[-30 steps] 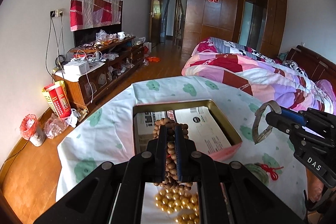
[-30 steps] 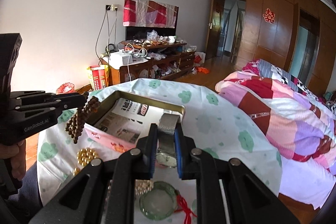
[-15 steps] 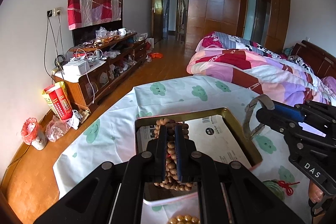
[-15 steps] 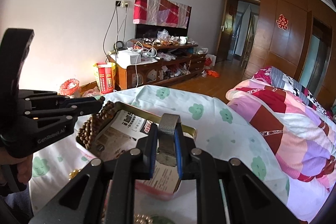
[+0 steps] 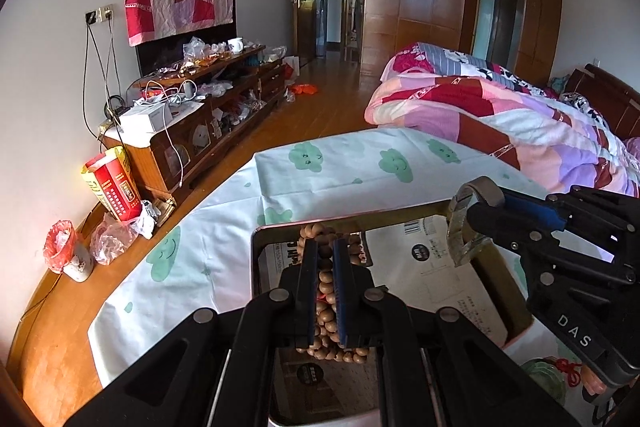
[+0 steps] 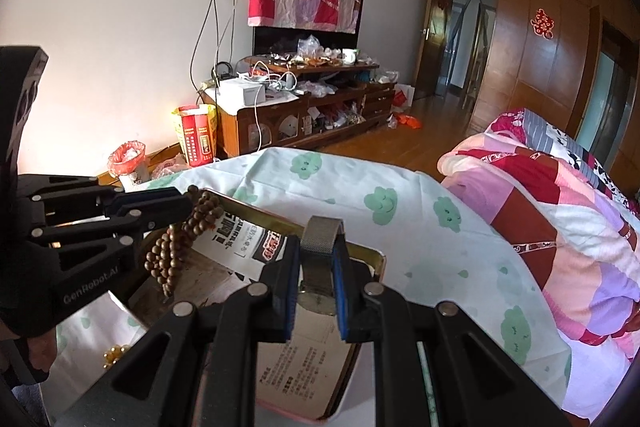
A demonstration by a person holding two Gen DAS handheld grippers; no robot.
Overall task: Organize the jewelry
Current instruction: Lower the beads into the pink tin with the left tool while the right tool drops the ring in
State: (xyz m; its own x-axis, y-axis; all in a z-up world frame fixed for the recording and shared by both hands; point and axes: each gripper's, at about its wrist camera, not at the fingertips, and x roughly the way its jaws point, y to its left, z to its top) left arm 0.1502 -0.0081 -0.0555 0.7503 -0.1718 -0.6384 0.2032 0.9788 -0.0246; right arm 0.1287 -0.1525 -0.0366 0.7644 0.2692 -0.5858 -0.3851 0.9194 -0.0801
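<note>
- My left gripper [image 5: 322, 291]: fingers clamped on wooden bead bracelet [image 5: 325, 311], hanging over the tin box [image 5: 256, 259].
- My right gripper [image 6: 316, 291]: fingers clamped on mesh-band watch [image 6: 320, 243], above the same box.

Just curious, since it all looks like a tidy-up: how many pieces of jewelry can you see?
4: wooden bead bracelet in the left gripper, watch in the right gripper, jade bangle and gold beads on the cloth. Others may be hidden.

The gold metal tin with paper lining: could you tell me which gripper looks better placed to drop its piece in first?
Probably the left gripper: its brown wooden bead bracelet hangs over the tin; the right gripper's mesh-strap watch sits nearer the rim.
</note>
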